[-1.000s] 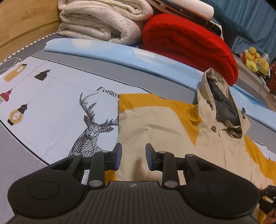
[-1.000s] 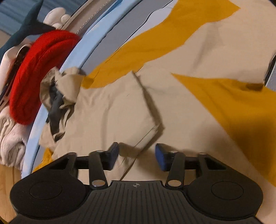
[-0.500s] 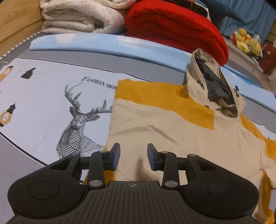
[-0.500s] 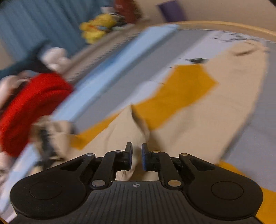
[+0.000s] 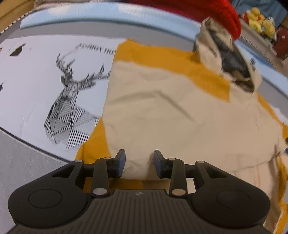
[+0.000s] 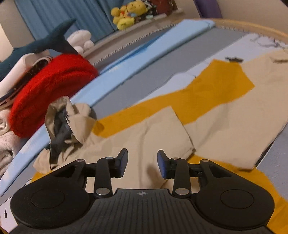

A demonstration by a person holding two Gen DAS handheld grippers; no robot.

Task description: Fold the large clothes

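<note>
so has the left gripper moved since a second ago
Yes. The left gripper has dropped closer to the jacket; the deer print looms larger and the red blanket slid up.

Beige-and-mustard jacket (image 5: 171,115), red blanket (image 6: 50,86)

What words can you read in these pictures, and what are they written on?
Dark print above the deer drawing on the white sheet: too blurred to read for sure; it may begin "FASHION".
Small round mark on the left gripper's body: a symbol, no letters.
Same mark on the right gripper's body: no letters.
Beige and yellow jacket: no words that I can see.
Plush toys on the shelf: no text I can make out.
</note>
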